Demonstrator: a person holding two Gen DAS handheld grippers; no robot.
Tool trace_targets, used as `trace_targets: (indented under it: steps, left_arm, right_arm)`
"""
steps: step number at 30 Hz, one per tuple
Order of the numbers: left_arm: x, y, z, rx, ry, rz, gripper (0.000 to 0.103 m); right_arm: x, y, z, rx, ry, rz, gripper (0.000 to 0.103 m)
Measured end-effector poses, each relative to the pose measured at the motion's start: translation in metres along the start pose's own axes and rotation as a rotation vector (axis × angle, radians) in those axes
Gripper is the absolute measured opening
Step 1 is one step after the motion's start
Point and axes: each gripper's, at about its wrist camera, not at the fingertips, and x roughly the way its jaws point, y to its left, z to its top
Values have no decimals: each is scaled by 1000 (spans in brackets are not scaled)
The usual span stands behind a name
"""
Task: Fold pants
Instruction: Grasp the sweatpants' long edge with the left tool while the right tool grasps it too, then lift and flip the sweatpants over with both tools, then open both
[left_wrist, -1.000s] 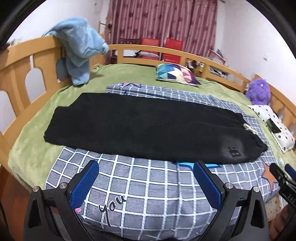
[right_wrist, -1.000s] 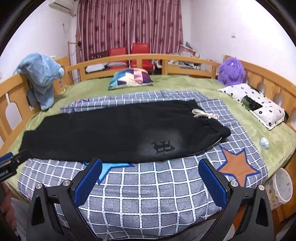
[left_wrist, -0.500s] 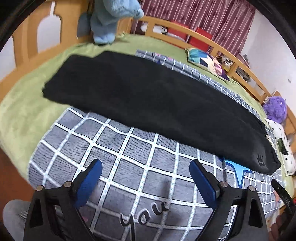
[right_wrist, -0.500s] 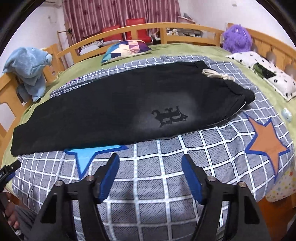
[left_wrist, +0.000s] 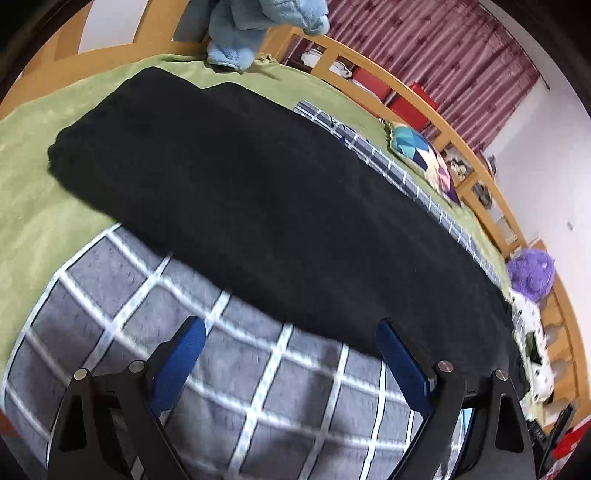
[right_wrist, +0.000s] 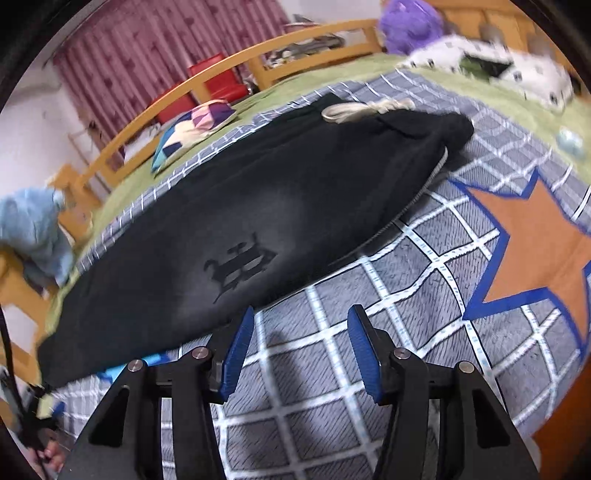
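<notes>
Emblem (right_wrist: 240, 267), illegible, on black fabric pants (right_wrist: 258, 206); your left hand-held gripper (left_wrist: 291, 354) and right hand-held gripper (right_wrist: 301, 347) are closing, nothing between them.

Black pants (left_wrist: 280, 206) flat on checked blanket (left_wrist: 122, 295)

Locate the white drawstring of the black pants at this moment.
In the right wrist view, the white drawstring lies upper centre on the waist end of the black pants, nearest the white dotted pillow and purple plush toy.
</notes>
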Motion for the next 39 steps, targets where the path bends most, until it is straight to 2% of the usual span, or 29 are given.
trace_targets:
  steps: [5,7,8,9,10,11,12,14,19,23,28,30,32,35,39]
  left_arm:
    - [14,4,13,-66,-22,-16,76]
    - [19,3,18,-60,-19,0,63]
    - [20,3,21,-55,-14,10,59]
    - [24,2,26,-50,-4,27,47]
    - [26,3,31,-50,5,37,32]
    - [29,5,37,-55,14,46,22]
    - [32,6,44,-63,30,49,12]
    - [30,7,56,-75,50,13,11]
    - [10,-32,96,12,-31,-10,11]
    - [14,-67,141,78,-88,-17,11]
    - [64,-114,216,159,-130,28,11]
    - [95,-131,236,197,-127,71,12]
    - [121,-139,242,201,-91,101,16]
    - [138,-143,225,214,-65,133,26]
    - [120,-142,193,282,-107,154,55]
  right_arm:
    - [23,-8,14,50,11,87,53]
    - [37,-9,21,76,25,123,53]
    - [44,-10,24,89,31,135,49]
    - [51,-9,30,105,34,136,43]
    - [55,-8,33,111,36,118,25]
    - [58,-7,37,110,42,109,19]
    - [60,-3,42,102,51,115,18]
    - [52,10,55,63,12,123,17]
    - [39,44,109,-13,-43,184,15]
    - [40,73,152,-73,-72,190,15]
    - [76,110,222,-126,-95,198,15]
    - [111,129,253,-135,-84,159,16]
    - [141,139,266,-145,-41,124,28]
    - [169,146,256,-186,-10,104,29]
    - [162,136,217,-261,-3,65,32]
